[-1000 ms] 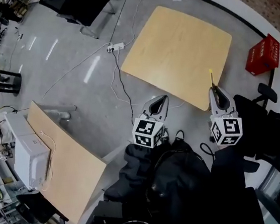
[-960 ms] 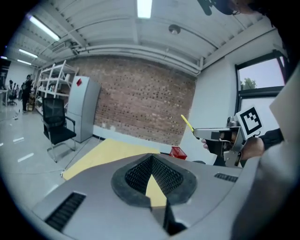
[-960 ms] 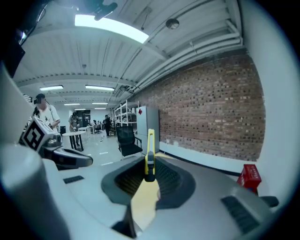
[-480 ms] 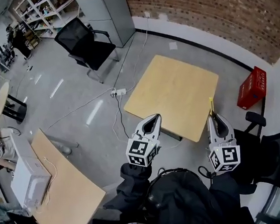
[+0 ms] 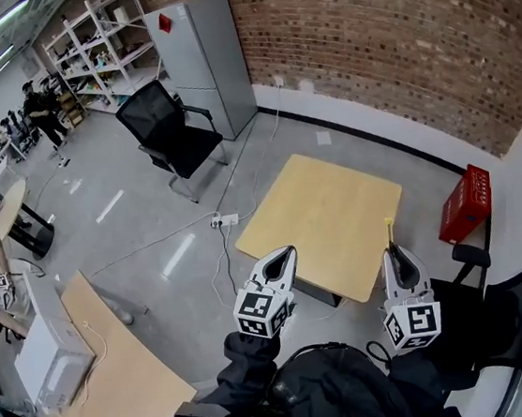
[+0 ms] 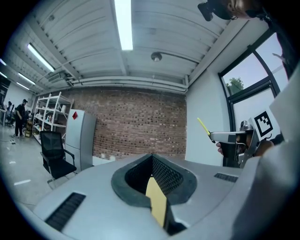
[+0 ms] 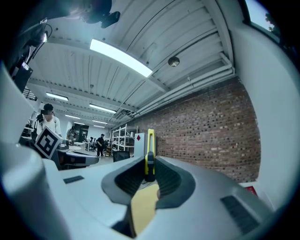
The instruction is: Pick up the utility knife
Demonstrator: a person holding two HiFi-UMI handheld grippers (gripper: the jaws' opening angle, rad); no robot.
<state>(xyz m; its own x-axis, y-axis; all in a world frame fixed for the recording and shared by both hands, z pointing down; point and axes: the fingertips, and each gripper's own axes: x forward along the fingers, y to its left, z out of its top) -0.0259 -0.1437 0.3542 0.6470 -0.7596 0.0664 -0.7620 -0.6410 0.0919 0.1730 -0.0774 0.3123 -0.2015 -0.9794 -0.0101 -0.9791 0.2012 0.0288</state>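
The yellow utility knife (image 5: 388, 231) sticks out of my right gripper (image 5: 390, 249), which is shut on it and held level in the air over the near edge of a wooden table (image 5: 323, 214). In the right gripper view the knife (image 7: 150, 151) stands upright between the jaw tips (image 7: 149, 174). It also shows from the side in the left gripper view as a thin yellow blade body (image 6: 204, 126). My left gripper (image 5: 288, 251) hangs level to the left, its jaws shut (image 6: 152, 158) with nothing between them.
A red crate (image 5: 464, 204) sits on the floor right of the table. A black office chair (image 5: 172, 133) and a grey cabinet (image 5: 200, 59) stand by the brick wall. A power strip (image 5: 223, 221) with cables lies on the floor. A long wooden desk (image 5: 112, 381) is at the lower left.
Both grippers have risen, and the head view has tipped up so the brick wall and cabinet now show. The knife has stayed in the right gripper.
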